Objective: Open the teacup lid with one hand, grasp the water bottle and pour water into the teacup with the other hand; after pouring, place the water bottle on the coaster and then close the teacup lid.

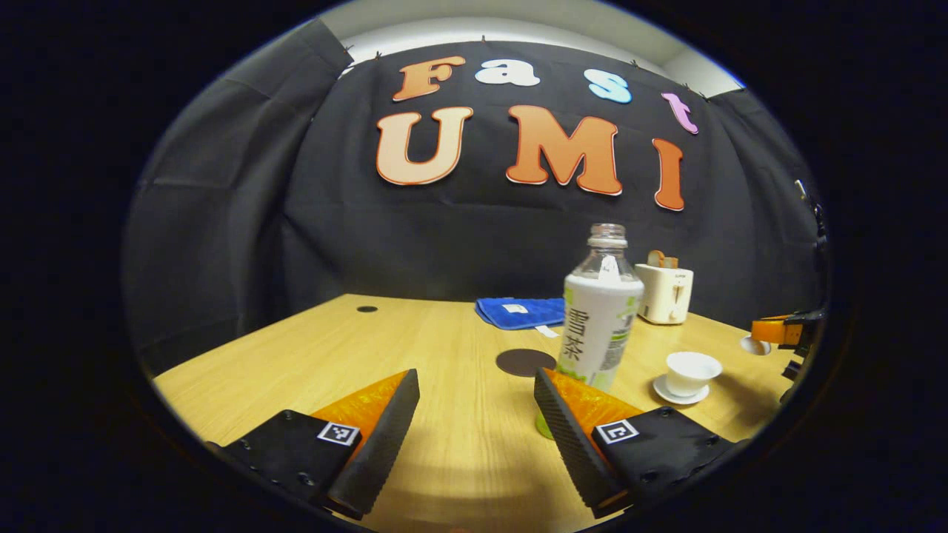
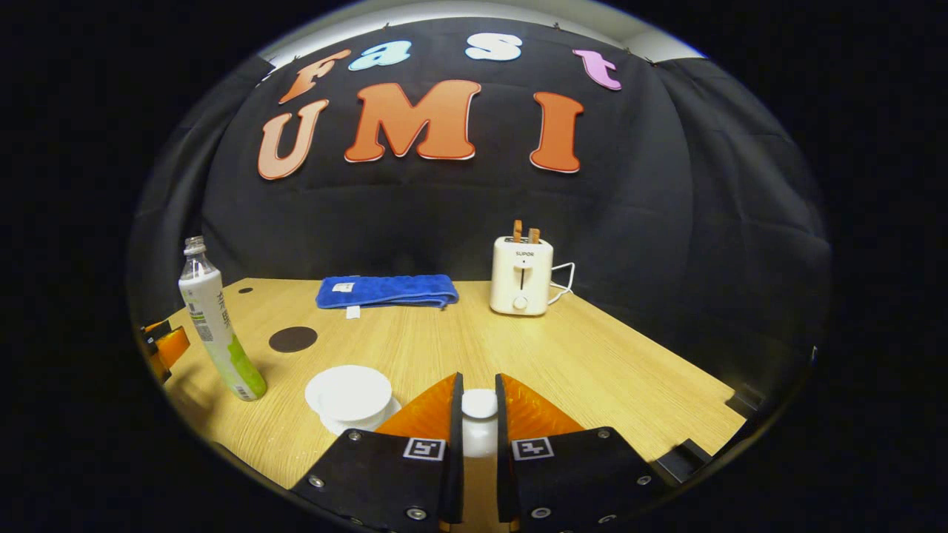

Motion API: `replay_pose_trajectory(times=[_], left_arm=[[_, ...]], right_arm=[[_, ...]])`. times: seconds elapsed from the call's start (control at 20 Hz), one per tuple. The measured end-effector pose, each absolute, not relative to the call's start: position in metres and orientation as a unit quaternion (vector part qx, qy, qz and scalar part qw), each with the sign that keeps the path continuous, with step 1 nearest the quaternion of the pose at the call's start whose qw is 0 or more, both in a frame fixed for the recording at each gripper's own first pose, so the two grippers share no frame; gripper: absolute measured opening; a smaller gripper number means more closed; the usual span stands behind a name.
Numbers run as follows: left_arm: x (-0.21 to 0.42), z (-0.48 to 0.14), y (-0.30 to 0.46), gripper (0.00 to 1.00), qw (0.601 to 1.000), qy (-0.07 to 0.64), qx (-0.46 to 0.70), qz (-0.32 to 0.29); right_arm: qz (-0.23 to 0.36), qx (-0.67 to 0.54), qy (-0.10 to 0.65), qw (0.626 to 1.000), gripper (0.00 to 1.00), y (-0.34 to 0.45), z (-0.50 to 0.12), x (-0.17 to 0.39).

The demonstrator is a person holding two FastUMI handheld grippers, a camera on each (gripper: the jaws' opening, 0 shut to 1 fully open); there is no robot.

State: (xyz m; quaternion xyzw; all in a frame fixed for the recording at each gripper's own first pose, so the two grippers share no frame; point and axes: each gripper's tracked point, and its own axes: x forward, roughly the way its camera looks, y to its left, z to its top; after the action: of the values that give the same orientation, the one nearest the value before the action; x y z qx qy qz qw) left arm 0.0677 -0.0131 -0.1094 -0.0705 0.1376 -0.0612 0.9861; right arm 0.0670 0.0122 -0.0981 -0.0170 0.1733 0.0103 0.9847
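1. Left gripper (image 1: 476,414): spread wide, nothing between the jaws, low over the table (image 1: 311,355), aimed just left of the bottle (image 1: 598,326).
2. Bottle: upright, uncapped, just beside the right-hand finger of that gripper and partly behind it; contact cannot be told. Risk, as a judgement: an off-centre approach could have that finger nudge the bottle and tip it, and with no cap it would spill.
3. Coaster (image 1: 524,362): dark disc lying flat just left of the bottle and behind it, bare. Close enough for an easy set-down later.
4. Cup (image 1: 692,371): open, on its saucer (image 1: 676,396), right of the bottle and near it. Risk: a low swing of the bottle could clip the rim or drag the saucer; a fast tilt would likely splash over so small a cup.
5. Right gripper (image 2: 478,414): clamped on the lid (image 2: 479,406) by its knob, held right of the cup. Risk: small knob, so the lid could slip or twist out.
6. Around: blue towel (image 2: 386,291) folded at the back, toaster (image 2: 521,275) right of it, both well apart from the work; nothing stands between bottle and cup.
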Motion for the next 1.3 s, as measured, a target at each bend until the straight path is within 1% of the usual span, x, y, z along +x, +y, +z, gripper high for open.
replay_pose_trajectory(times=[0.05,0.4,0.55,0.6,0.65,0.8,0.85,0.9,1.0,1.05,1.1,1.15,1.2,1.25,1.3], left_arm=[[0.065,-0.106,-0.017,1.0,0.986,0.138,-0.069,-0.07],[0.066,-0.108,-0.062,0.99,0.977,0.163,-0.038,-0.131],[0.075,-0.113,-0.075,1.0,0.975,0.168,-0.024,-0.146],[0.078,-0.114,-0.079,0.96,0.974,0.168,-0.018,-0.151],[0.083,-0.114,-0.082,0.99,0.974,0.168,-0.01,-0.154],[0.093,-0.116,-0.091,1.0,0.972,0.172,0.0,-0.162],[0.095,-0.116,-0.094,0.97,0.971,0.173,0.002,-0.165],[0.098,-0.116,-0.096,0.99,0.971,0.172,0.006,-0.166],[0.103,-0.114,-0.099,1.0,0.972,0.166,0.018,-0.167],[0.106,-0.114,-0.101,0.92,0.972,0.162,0.024,-0.167],[0.109,-0.115,-0.103,0.89,0.972,0.16,0.027,-0.168],[0.108,-0.115,-0.105,0.72,0.972,0.158,0.028,-0.172],[0.109,-0.112,-0.105,0.7,0.972,0.157,0.031,-0.174],[0.11,-0.11,-0.107,0.65,0.972,0.154,0.033,-0.176],[0.112,-0.103,-0.107,0.65,0.972,0.147,0.038,-0.178]], right_arm=[[0.005,-0.015,0.175,0.984,0.18,0.008,-0.1,0.066],[-0.001,-0.01,0.183,0.983,0.18,-0.003,-0.107,0.061],[-0.007,-0.002,0.185,0.983,0.18,-0.008,-0.108,0.06],[-0.008,-0.002,0.187,0.982,0.18,-0.009,-0.11,0.059],[-0.008,-0.001,0.188,0.982,0.18,-0.01,-0.111,0.058],[-0.007,0.004,0.191,0.982,0.18,-0.012,-0.113,0.056],[-0.008,0.005,0.191,0.982,0.18,-0.012,-0.113,0.056],[-0.008,0.006,0.192,0.981,0.18,-0.013,-0.114,0.056],[-0.008,0.008,0.192,0.981,0.18,-0.014,-0.114,0.056],[-0.009,0.009,0.192,0.981,0.18,-0.015,-0.114,0.055],[-0.009,0.011,0.192,0.981,0.18,-0.017,-0.114,0.055],[-0.01,0.013,0.193,0.981,0.18,-0.018,-0.115,0.054],[-0.01,0.014,0.193,0.981,0.18,-0.018,-0.114,0.054],[-0.01,0.014,0.193,0.981,0.18,-0.017,-0.116,0.055],[-0.01,0.014,0.193,0.981,0.18,-0.017,-0.115,0.055]])
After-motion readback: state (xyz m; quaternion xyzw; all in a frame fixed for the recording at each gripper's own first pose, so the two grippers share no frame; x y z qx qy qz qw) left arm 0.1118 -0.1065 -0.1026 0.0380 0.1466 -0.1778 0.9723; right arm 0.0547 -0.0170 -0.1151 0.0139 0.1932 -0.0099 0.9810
